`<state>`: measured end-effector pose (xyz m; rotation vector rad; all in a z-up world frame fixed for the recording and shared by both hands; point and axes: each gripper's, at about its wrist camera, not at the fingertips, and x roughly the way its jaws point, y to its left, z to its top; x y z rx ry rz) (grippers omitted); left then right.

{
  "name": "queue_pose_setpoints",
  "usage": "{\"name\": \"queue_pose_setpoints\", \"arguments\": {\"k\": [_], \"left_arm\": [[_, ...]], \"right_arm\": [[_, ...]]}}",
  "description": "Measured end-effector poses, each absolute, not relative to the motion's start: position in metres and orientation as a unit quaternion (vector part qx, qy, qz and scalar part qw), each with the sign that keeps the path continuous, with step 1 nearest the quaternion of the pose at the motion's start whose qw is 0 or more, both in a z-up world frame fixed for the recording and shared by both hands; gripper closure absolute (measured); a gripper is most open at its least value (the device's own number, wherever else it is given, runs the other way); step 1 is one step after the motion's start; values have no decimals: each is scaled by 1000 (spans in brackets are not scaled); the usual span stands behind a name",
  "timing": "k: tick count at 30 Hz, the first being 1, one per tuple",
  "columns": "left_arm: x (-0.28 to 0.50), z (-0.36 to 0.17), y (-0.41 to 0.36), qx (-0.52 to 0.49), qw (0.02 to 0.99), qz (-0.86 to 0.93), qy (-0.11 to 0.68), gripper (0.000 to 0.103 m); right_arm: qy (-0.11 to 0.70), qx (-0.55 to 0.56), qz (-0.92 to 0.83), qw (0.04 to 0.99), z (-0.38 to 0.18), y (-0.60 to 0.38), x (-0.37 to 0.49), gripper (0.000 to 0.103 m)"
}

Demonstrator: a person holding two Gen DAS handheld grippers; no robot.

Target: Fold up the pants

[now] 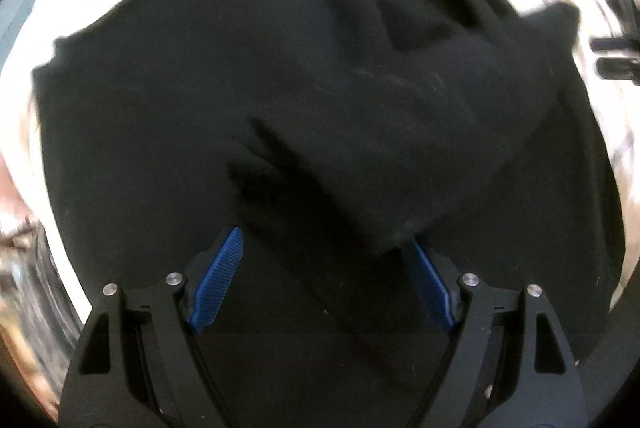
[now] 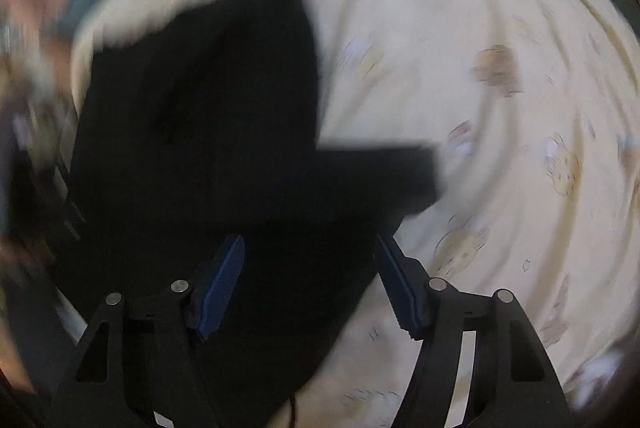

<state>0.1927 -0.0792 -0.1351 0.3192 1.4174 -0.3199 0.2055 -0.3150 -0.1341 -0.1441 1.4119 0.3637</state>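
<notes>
Black pants (image 1: 280,87) fill most of the left wrist view, lying in bunched folds on a pale sheet. My left gripper (image 1: 326,244) points down over them with its blue pads (image 1: 218,280) wide apart and nothing pinched; a fold of the cloth lies just in front of the right pad. In the right wrist view the black pants (image 2: 208,115) cover the left half, with one flap reaching right. My right gripper (image 2: 310,248) is open above the pants' edge; its blue fingers (image 2: 222,284) hold nothing. Both views are motion-blurred.
A cream bedsheet (image 2: 500,107) printed with small cartoon animals spreads under and to the right of the pants. The other gripper's black frame (image 1: 616,47) shows at the right edge of the left wrist view. Blurred clutter lies past the sheet's left edge.
</notes>
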Motion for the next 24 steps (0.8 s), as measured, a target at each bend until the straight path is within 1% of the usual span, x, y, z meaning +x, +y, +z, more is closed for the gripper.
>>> {"name": "queue_pose_setpoints", "arguments": {"k": [2, 5, 7, 9, 10, 11, 12, 15, 16, 20, 23, 24], "left_arm": [[190, -138, -85, 192, 725, -157, 643, 24], [199, -144, -85, 212, 720, -149, 644, 24], [219, -138, -81, 187, 743, -130, 630, 24], [240, -125, -73, 150, 773, -110, 607, 24], [256, -113, -61, 111, 795, -90, 589, 24], [264, -107, -53, 89, 806, -76, 580, 24], [277, -97, -35, 42, 820, -43, 569, 24], [291, -90, 3, -49, 822, -3, 568, 24], [289, -90, 11, -61, 818, -5, 571, 24], [279, -97, 5, -47, 810, -50, 583, 24], [274, -119, 2, -64, 796, -72, 598, 25], [275, -123, -1, -80, 792, -78, 600, 27]], "right_arm": [[656, -75, 169, 731, -148, -304, 207, 35], [659, -88, 159, 730, -164, -292, 228, 35], [653, -70, 139, 741, -166, -293, 253, 35], [634, -6, 117, 765, -157, -306, 278, 35], [613, 49, 103, 782, -148, -319, 292, 35], [599, 82, 88, 792, -142, -330, 298, 35], [585, 113, 72, 800, -137, -340, 302, 33], [558, 166, 61, 811, -123, -366, 306, 33], [554, 165, 64, 814, -120, -372, 305, 33], [546, 156, 71, 820, -116, -405, 292, 33], [569, 189, 84, 796, -133, -420, 291, 33], [574, 196, 89, 790, -140, -423, 290, 33]]}}
